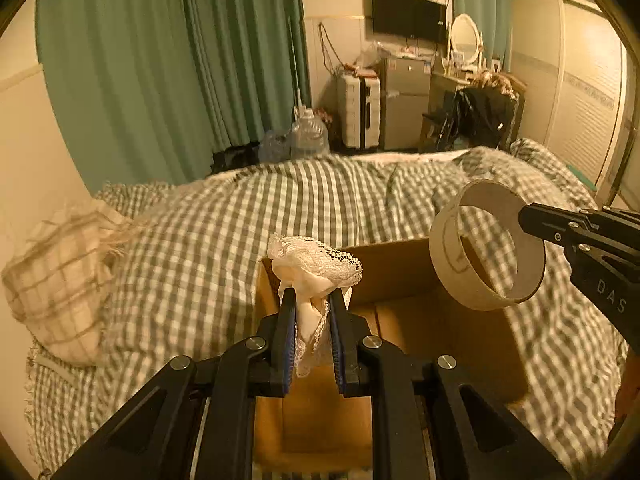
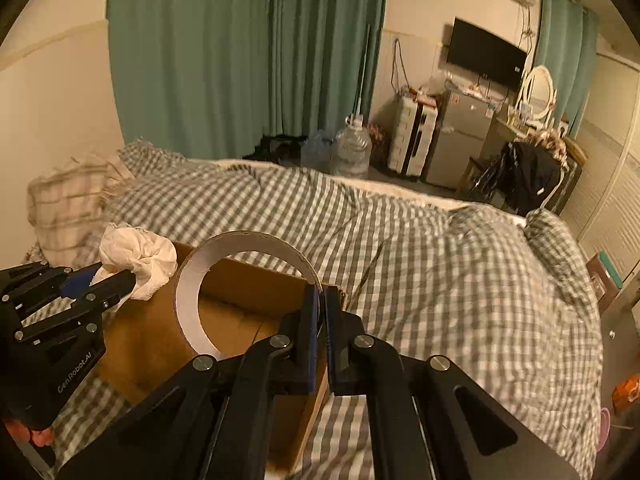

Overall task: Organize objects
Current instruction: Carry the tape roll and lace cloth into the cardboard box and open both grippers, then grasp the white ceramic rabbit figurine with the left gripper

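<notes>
My left gripper (image 1: 311, 300) is shut on a bunched white lace cloth (image 1: 316, 264), held in the air over the open cardboard box (image 1: 460, 332) on the bed. The right gripper (image 1: 524, 216) comes in from the right edge, shut on the wall of a cardboard tape ring (image 1: 486, 248) above the box's right side. In the right wrist view, the right gripper (image 2: 320, 300) pinches the ring (image 2: 188, 300) by its rim over the box (image 2: 148, 344). The left gripper (image 2: 116, 276) holds the white cloth (image 2: 138, 256) at the left.
The box rests on a bed with a green-checked quilt (image 1: 224, 248). A plaid pillow (image 1: 60, 280) lies at the left. Beyond the bed are green curtains (image 1: 168, 64), water jugs (image 1: 308, 136), a suitcase (image 1: 358, 110), a small fridge (image 1: 404, 104) and a wardrobe (image 1: 580, 96).
</notes>
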Available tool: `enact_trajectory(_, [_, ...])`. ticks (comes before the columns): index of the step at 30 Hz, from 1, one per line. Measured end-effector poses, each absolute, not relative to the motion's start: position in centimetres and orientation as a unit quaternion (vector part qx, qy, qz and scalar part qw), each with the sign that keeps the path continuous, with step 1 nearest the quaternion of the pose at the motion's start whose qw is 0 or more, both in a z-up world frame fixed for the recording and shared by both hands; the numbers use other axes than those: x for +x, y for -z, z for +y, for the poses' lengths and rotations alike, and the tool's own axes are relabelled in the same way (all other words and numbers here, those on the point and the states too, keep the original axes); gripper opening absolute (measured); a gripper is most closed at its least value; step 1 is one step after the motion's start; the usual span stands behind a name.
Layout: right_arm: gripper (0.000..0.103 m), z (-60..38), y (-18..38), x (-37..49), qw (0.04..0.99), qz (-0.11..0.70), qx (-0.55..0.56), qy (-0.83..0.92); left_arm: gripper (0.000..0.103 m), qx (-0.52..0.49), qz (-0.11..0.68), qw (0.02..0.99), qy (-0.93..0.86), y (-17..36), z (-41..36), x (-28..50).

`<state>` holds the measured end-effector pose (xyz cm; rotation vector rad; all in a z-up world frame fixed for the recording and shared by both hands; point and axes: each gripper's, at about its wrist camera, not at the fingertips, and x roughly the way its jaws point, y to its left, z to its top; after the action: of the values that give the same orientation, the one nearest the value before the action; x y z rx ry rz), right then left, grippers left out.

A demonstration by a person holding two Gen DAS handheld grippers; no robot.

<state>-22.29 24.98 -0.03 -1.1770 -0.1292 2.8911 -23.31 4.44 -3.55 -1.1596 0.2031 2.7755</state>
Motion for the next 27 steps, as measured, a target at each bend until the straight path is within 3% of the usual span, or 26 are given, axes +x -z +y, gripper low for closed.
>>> enact_trajectory(6, [0.003,25.4,3.5,-23.8,-0.007,-0.026,-0.395,-0.918,0.015,-0.420,0.057,0.074,-0.903,7.5,4.3,-25.0])
enact_trajectory(8, [0.004,25.2,3.6,-23.5,-0.010,-0.020,-0.393,-0.919,0.019,-0.434,0.054,0.075,-0.896,8.0,4.3,-25.2])
enact_trajectory(10, [0.010,25.1,3.1,-23.0,-0.012,-0.016,-0.388,-0.921,0.031,-0.438,0.049,0.074,-0.895,7.8,4.2,-24.9])
enact_trajectory(11, [0.016,25.4,2.7,-22.9,-0.010,-0.014,-0.385,-0.923,0.050,-0.436,0.049,0.074,-0.895,7.5,4.1,-24.6])
enact_trajectory(12, [0.039,25.6,2.2,-22.6,-0.007,-0.012,-0.380,-0.925,0.073,-0.432,0.053,0.068,-0.898,7.1,4.0,-24.3])
enact_trajectory(13, [0.063,25.8,1.6,-22.0,-0.003,-0.010,-0.372,-0.928,0.082,-0.426,0.058,0.060,-0.901,6.6,3.9,-23.9])
enact_trajectory(14, [0.069,25.9,0.7,-21.1,0.002,-0.007,-0.359,-0.933,0.090,-0.419,0.063,0.054,-0.904,6.0,3.7,-23.3])
enact_trajectory(17, [0.071,26.1,-1.7,-18.4,0.009,-0.006,-0.338,-0.941,0.091,-0.405,0.076,0.050,-0.910,4.1,3.3,-21.4])
enact_trajectory(20, [0.081,26.2,-4.4,-15.2,0.016,-0.009,-0.322,-0.946,0.103,-0.395,0.082,0.048,-0.914,1.8,2.7,-18.7])
enact_trajectory(22, [0.089,26.0,-6.0,-12.9,0.025,-0.018,-0.310,-0.950,0.103,-0.385,0.081,0.048,-0.918,0.3,2.3,-16.7])
enact_trajectory(27, [0.097,25.0,-8.8,-6.9,0.038,-0.046,-0.293,-0.954,0.103,-0.375,0.069,0.049,-0.923,-2.6,2.1,-12.1])
